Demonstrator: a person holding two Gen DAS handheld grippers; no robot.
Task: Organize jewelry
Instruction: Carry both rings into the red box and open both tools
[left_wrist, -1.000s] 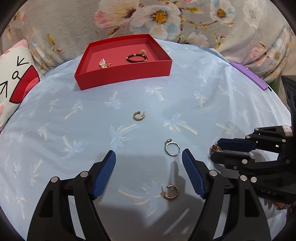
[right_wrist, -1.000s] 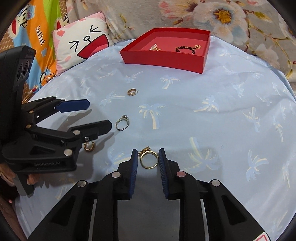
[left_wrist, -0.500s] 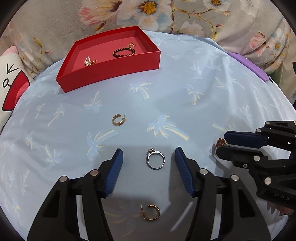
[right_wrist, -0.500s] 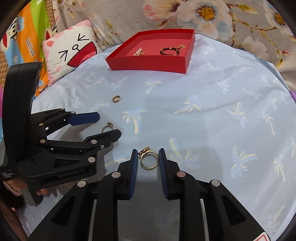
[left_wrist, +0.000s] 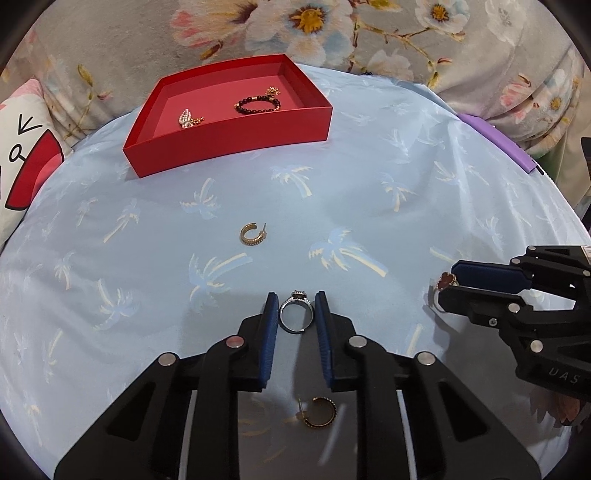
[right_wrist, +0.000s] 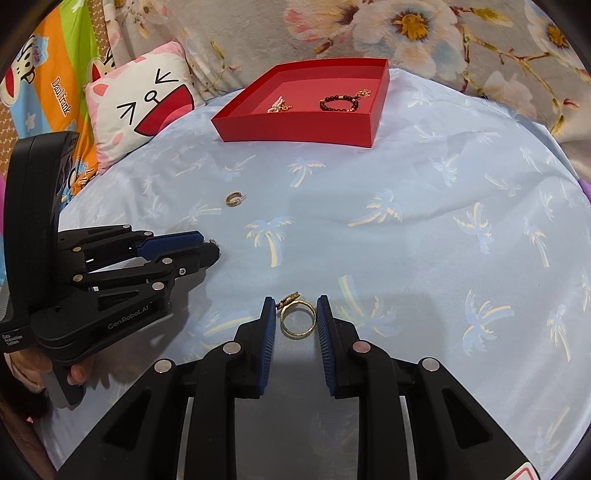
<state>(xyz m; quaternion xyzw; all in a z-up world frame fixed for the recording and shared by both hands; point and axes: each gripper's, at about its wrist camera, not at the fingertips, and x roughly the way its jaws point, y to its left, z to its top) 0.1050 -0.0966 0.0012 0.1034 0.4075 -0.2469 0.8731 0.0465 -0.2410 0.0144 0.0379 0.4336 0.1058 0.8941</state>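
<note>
My left gripper (left_wrist: 296, 314) is shut on a silver ring (left_wrist: 295, 314) with a small stone, at the blue cloth. My right gripper (right_wrist: 295, 317) is shut on a gold ring (right_wrist: 297, 319) with a red heart charm, which also shows in the left wrist view (left_wrist: 443, 283). A gold hoop earring (left_wrist: 252, 234) lies on the cloth farther ahead. A second gold hoop earring (left_wrist: 320, 412) lies under my left gripper. A red tray (left_wrist: 236, 136) at the back holds a dark bead bracelet (left_wrist: 257, 105) and a pearl piece (left_wrist: 188, 119).
A light blue cloth with palm prints (left_wrist: 369, 177) covers the surface. A cartoon cat pillow (right_wrist: 144, 103) lies at the left. Floral fabric (left_wrist: 332, 29) rises behind the tray. A purple object (left_wrist: 495, 140) sits at the right edge.
My left gripper moved forward over the silver ring and closed on it. The right gripper stayed shut on the gold ring.
</note>
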